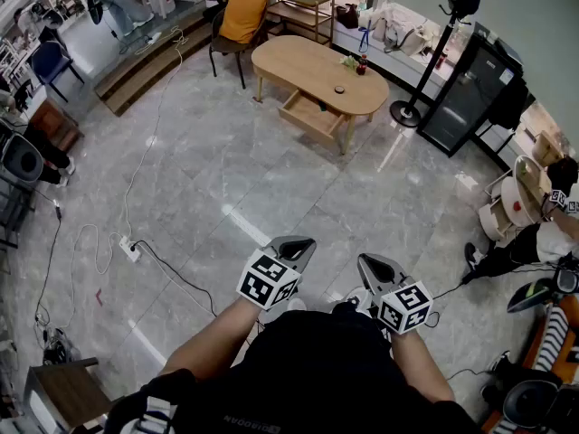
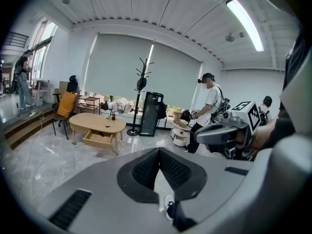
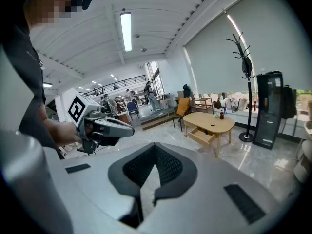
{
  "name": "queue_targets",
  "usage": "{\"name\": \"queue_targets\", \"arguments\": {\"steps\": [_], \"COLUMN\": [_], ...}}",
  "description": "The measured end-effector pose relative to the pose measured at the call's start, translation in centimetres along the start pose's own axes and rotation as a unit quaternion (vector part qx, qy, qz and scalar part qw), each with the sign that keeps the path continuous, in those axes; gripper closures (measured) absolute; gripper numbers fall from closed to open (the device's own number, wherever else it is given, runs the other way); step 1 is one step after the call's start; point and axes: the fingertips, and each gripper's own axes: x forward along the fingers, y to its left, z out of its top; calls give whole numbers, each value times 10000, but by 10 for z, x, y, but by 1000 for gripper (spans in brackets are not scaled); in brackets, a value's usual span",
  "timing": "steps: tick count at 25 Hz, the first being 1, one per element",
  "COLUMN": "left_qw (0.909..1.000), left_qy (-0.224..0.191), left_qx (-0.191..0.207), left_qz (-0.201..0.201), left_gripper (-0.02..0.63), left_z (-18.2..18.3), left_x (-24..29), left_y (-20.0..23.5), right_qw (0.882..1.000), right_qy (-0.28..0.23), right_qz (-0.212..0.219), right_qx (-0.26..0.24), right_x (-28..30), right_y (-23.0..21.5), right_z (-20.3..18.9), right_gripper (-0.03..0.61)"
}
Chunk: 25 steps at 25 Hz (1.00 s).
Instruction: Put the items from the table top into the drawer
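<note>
Grey marble-look floor in an open hall, with furniture along the far wall.

Head view: an oval light-wood table [image 1: 294,57] stands far ahead, well apart from both tools. Its long axis runs from upper left to lower right. An open wooden drawer [image 1: 310,116] is pulled out of its near side. On the top, toward the right end, are a small dark round item [image 1: 339,89] and a dark bottle with a red cap [image 1: 363,63]. A greenish thing beside the bottle is too small to identify. The left tool [image 1: 303,244] and right tool [image 1: 367,262] are held side by side close to the body, pointing toward the table. Neither is clearly nearer.

Left gripper view: jaws meet at the tips with nothing between them. The table lies ahead and to the left.

Right gripper view: jaws likewise together and empty. The table lies ahead and to the right.

Judgement: the approach comes first. The drawer's contents are hard to make out at this range.
</note>
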Motion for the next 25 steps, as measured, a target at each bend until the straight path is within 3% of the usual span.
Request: {"name": "queue_targets", "arguments": {"steps": [18, 25], "left_qw": [10000, 9998], "left_qy": [-39, 65], "left_qx": [14, -194], "left_qz": [-22, 20], "left_gripper": [609, 609], "left_z": [-4, -15], "left_x": [-13, -9], "left_y": [4, 16], "right_qw": [10000, 9998], "right_qy": [32, 157], "right_qz": [-35, 142], "right_qx": [-53, -17], "right_x": [2, 23], "right_y": [11, 9], "right_z": [-1, -2], "right_gripper": [576, 574]}}
